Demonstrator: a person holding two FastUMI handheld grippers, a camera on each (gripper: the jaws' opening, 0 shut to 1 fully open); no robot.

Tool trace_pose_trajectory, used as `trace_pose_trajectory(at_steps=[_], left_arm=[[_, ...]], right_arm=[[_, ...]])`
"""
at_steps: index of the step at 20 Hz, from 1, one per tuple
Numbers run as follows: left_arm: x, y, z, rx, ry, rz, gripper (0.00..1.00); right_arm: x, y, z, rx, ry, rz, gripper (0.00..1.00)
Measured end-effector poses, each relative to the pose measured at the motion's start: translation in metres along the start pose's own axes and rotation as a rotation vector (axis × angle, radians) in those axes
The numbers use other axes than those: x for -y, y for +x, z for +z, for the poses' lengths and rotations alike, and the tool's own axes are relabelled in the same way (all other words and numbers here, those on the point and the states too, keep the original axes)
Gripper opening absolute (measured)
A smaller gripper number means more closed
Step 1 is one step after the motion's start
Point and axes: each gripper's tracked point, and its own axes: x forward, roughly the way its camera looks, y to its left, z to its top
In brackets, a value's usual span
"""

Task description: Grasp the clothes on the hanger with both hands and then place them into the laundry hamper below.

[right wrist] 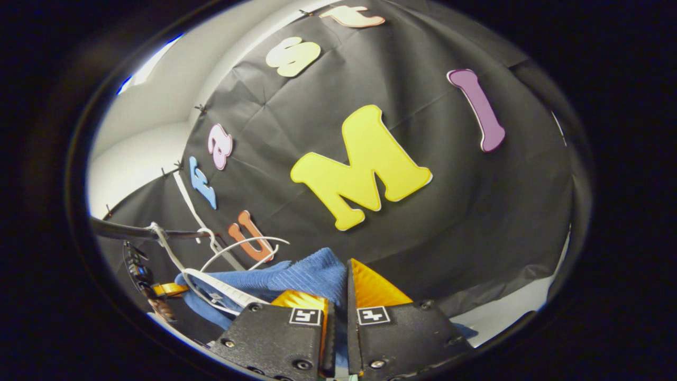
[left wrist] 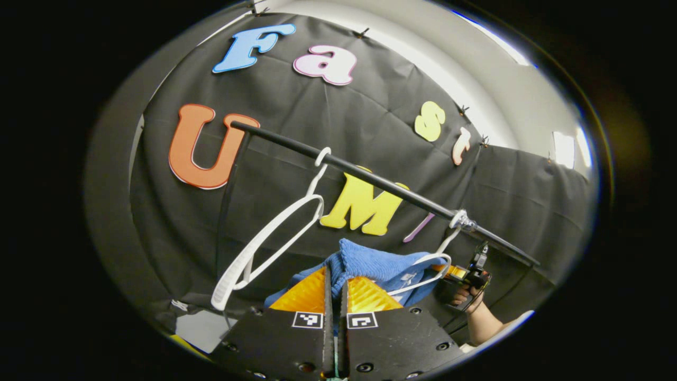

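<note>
**Both grippers clamped on the blue garment at the rail**

Under the black rail (left wrist: 381, 182), in the left gripper view, the left gripper (left wrist: 335, 288) has its jaws pressed nearly together, pinching a fold of the blue garment (left wrist: 370, 262) between them. The garment bunches upward just ahead of the fingertips and spreads to the right, where it is draped on a white hanger (left wrist: 423, 270) hooked on the rail. A second white hanger (left wrist: 270, 241) hangs bare on the rail further left, tilted, well apart from the garment. At lower right a hand (left wrist: 465, 296) holds the other gripper against the far edge of the garment; the state of that gripper's jaws cannot be told from this view.

In the right gripper view, the right gripper (right wrist: 338, 288) has its jaws drawn close, with blue cloth (right wrist: 301, 275) caught in the narrow gap between them. The cloth rises in a peak just above the fingertips and runs left over a white hanger (right wrist: 222, 291). The rail (right wrist: 127, 231) enters from the left edge, with the hanger hooks on it. The other gripper (right wrist: 158, 290) shows at the far left, at the garment's edge.

The hamper cannot be located in these views.
</note>
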Motion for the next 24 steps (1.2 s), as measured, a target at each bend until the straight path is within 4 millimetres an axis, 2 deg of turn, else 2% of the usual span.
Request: trace_pose_trajectory(at_steps=[3, 7, 10, 12, 16, 17, 18, 19, 22, 24], left_arm=[[-0.001, 0.001, 0.001, -0.023, -0.007, -0.015, 0.03], [-0.010, 0.002, 0.008, -0.070, -0.033, -0.039, 0.03], [-0.014, 0.001, 0.004, -0.103, -0.016, -0.027, 0.02], [-0.017, 0.003, -0.003, -0.121, 0.013, -0.011, 0.03], [-0.020, 0.007, -0.014, -0.139, 0.052, 0.012, 0.02], [-0.019, 0.008, -0.014, -0.136, 0.061, 0.015, 0.08], [-0.022, 0.009, -0.014, -0.134, 0.069, 0.022, 0.02], [-0.024, 0.012, -0.014, -0.136, 0.067, 0.030, 0.02], [-0.029, 0.015, -0.030, -0.180, 0.100, 0.061, 0.02], [-0.034, 0.016, -0.041, -0.202, 0.125, 0.081, 0.03]], right_arm=[[-0.001, 0.002, -0.001, -0.023, 0.025, 0.026, 0.12], [-0.008, 0.007, -0.001, -0.081, -0.030, 0.065, 0.12], [-0.007, 0.009, 0.001, -0.114, -0.067, 0.084, 0.12], [0.001, 0.015, 0.002, -0.127, -0.080, 0.079, 0.12], [0.013, 0.017, -0.007, -0.148, 0.024, 0.101, 0.12], [0.014, 0.020, -0.011, -0.148, 0.045, 0.106, 0.12], [0.016, 0.022, -0.014, -0.157, 0.071, 0.114, 0.12], [0.019, 0.024, -0.018, -0.169, 0.099, 0.115, 0.12], [0.036, 0.036, -0.034, -0.209, 0.130, 0.064, 0.12], [0.042, 0.034, -0.047, -0.220, 0.123, 0.046, 0.12]])
